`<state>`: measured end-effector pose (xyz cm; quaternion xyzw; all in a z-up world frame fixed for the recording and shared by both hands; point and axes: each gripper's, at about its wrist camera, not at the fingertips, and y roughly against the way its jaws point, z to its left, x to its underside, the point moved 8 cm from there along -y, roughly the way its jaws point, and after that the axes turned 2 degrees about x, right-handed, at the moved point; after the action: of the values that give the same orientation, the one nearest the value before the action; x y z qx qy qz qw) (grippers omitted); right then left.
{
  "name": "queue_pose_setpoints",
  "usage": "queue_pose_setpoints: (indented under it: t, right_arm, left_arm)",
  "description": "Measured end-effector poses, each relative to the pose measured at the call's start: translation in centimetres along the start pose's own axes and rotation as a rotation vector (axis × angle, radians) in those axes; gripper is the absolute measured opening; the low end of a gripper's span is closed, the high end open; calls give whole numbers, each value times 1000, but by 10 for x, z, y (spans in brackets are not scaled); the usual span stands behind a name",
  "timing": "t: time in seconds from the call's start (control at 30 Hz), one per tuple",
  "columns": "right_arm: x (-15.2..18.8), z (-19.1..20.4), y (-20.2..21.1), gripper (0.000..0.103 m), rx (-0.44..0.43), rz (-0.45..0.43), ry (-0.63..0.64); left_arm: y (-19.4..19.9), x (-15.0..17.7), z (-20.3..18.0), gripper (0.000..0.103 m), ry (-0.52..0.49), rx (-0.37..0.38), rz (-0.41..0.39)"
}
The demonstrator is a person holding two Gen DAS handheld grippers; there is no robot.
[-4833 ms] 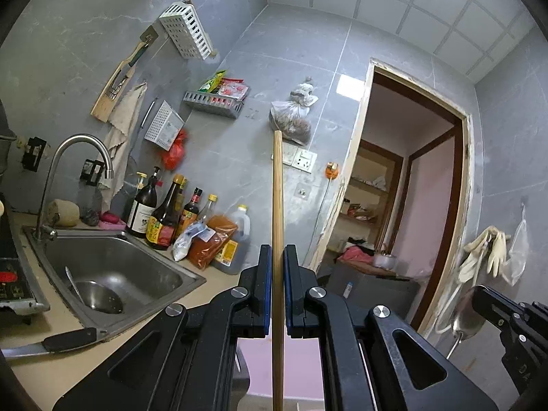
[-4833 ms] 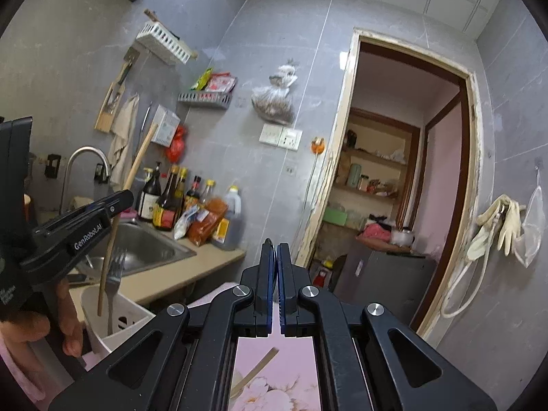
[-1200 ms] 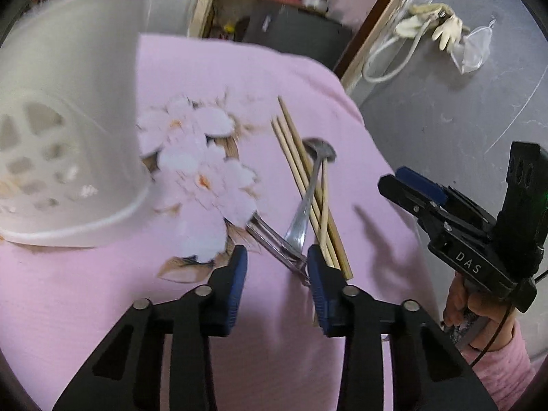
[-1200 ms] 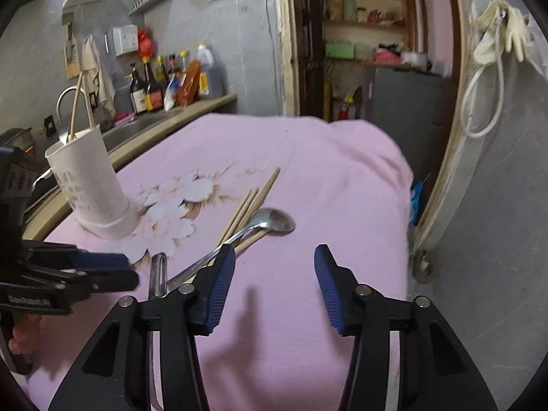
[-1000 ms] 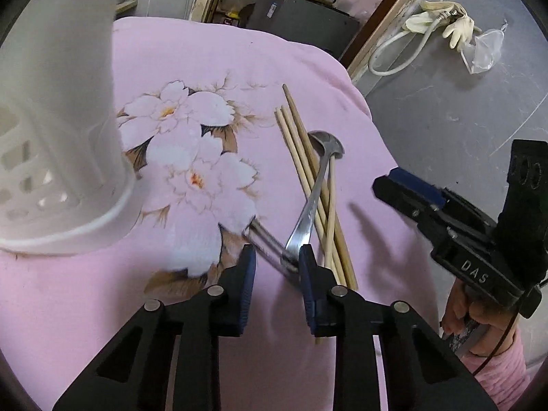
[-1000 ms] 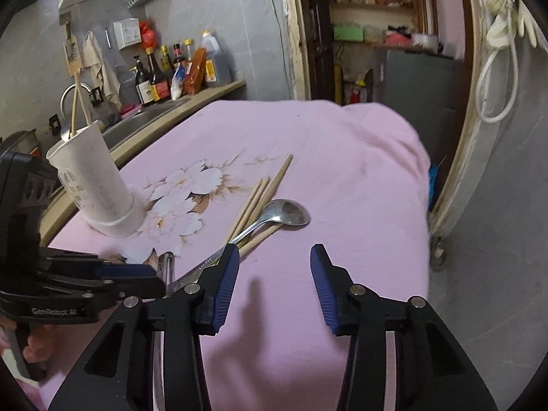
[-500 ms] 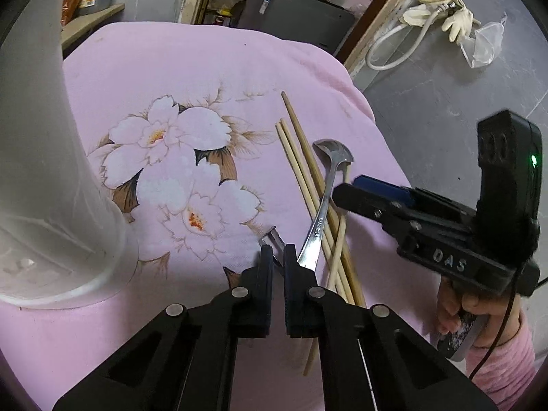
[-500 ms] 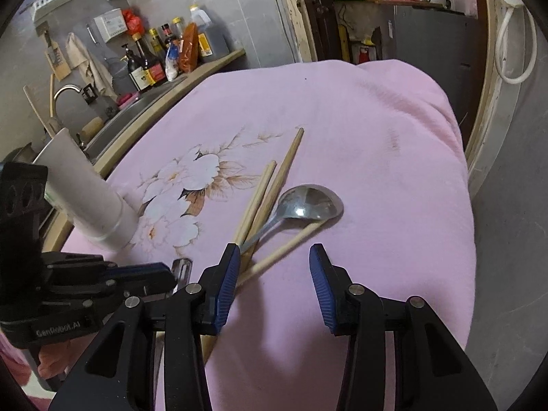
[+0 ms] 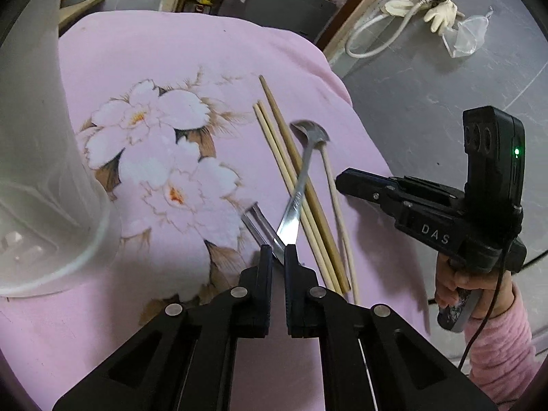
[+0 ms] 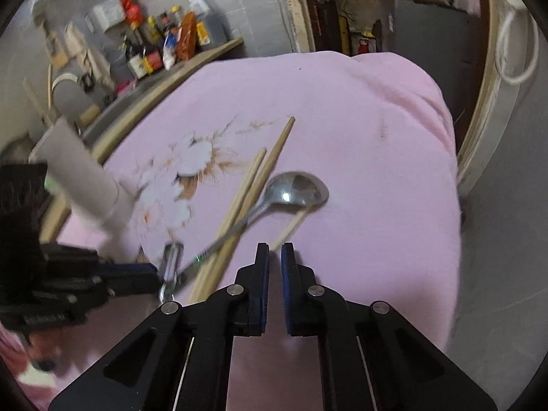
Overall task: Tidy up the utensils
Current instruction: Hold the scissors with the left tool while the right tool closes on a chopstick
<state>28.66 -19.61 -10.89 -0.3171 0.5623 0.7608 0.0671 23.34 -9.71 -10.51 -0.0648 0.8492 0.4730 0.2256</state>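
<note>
Since a second ago both claws have gone from standing apart to drawn together, and the right claw has come in low over the utensils.

In the left wrist view, the left claw (image 9: 278, 251) sits at lower centre, its jaws pinched on the flat handle end of the spoon (image 9: 297, 198), where that handle crosses the fork (image 9: 257, 223). Whether the fork handle is also caught between the pads cannot be told. The spoon runs up and to the right, its bowl lying at mid-frame. Just beside it lie the chopsticks (image 9: 284, 171), three darker sticks side by side under the spoon's shaft and a paler one (image 9: 334, 205) a little to the right. All rest on the pink flowered cloth (image 9: 154, 68) that covers the counter. The white utensil holder (image 9: 41, 157) fills the left edge of the frame, blurred by closeness.

The right claw (image 9: 342, 179) enters from the right of that view, held by a hand (image 9: 452, 284) in a pink sleeve, its tip at the pale chopstick. In the right wrist view the right claw (image 10: 275, 251) is nearly closed at lower centre, with the near end of that pale chopstick (image 10: 291, 222) reaching into the narrow gap; a firm pinch is not plain from the frame. The spoon bowl (image 10: 298, 190) lies just above it.
</note>
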Motion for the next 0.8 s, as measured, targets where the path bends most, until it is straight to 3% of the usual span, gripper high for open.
queue_pose_setpoints:
  t: [0.1,0.37,0.8]
  right_arm:
    - [8,-3,5,5,15,4,26]
    - [3,-10,4,7,-52,-26,-83]
    - [-18,-16,-15,14,-114,-3,-216]
  left_arm:
    - [-1,-1,-3,10,3,5,7]
    - [-3,-7,-11,26,23,29,20]
    - [-21,-17,-12,26,4,-55,57]
